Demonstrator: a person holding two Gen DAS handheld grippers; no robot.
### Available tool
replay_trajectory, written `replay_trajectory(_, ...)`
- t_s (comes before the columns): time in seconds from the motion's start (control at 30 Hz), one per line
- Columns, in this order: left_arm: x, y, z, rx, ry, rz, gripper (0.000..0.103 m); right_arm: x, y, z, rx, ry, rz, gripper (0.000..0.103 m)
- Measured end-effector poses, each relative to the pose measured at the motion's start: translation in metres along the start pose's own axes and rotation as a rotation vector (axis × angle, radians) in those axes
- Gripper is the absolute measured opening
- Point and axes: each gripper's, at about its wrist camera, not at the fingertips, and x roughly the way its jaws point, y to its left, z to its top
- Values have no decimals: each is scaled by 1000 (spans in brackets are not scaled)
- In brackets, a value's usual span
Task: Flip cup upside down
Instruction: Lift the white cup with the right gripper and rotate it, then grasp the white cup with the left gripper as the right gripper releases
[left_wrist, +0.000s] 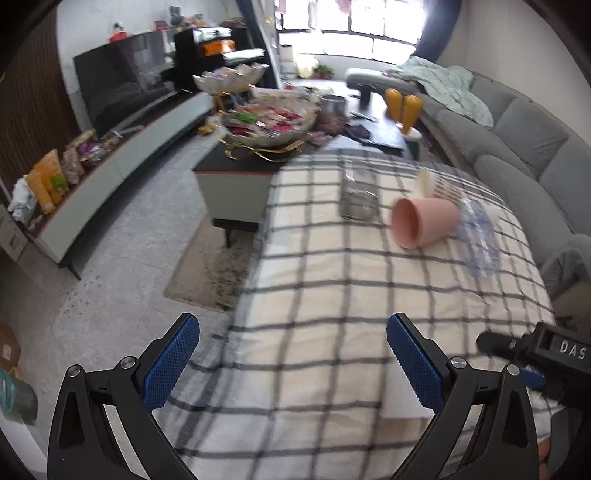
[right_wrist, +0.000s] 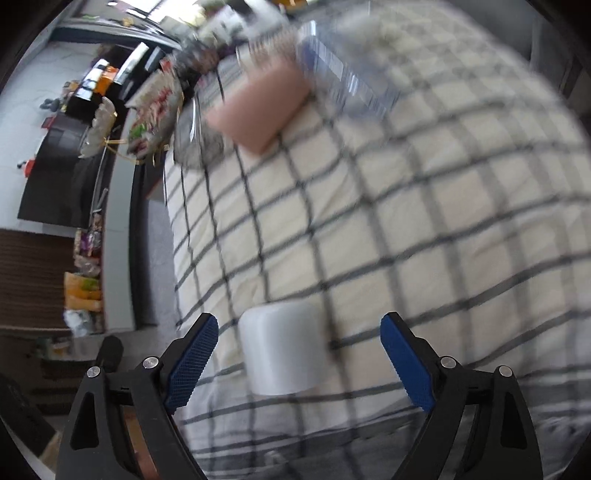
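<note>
A white frosted cup (right_wrist: 282, 349) stands on the checked cloth (right_wrist: 406, 221) between the open fingers of my right gripper (right_wrist: 299, 362), closed end up; the pads do not touch it. The right wrist view is rolled sideways and blurred. A pink cup (left_wrist: 424, 221) lies on its side on the far part of the cloth (left_wrist: 332, 295), mouth toward me; it also shows in the right wrist view (right_wrist: 258, 110). My left gripper (left_wrist: 293, 365) is open and empty over the near left edge of the cloth. The body of the right gripper (left_wrist: 546, 354) shows at lower right.
A crumpled clear plastic bottle (left_wrist: 478, 236) lies right of the pink cup. A grey flat packet (left_wrist: 358, 195) and a white ribbed cup (left_wrist: 439, 184) lie behind it. A low table with snack bowls (left_wrist: 269, 122), a TV (left_wrist: 122, 77) and a grey sofa (left_wrist: 524, 147) surround the cloth.
</note>
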Motion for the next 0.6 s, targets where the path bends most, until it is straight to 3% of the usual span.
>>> replay_trajectory(0.17,11,-39,-4,28,134,-89,103,-47,-28,2,-60,-159,-119,92)
replay_trajectory(0.3,25,-67,-6,75,255,-103,103,-71,-44,4,-78,-240,-194,92)
replay_trajectory(0.6,64,-114,-7,182,578,-95,103,-86,-51,9,-88,-313,-249,93)
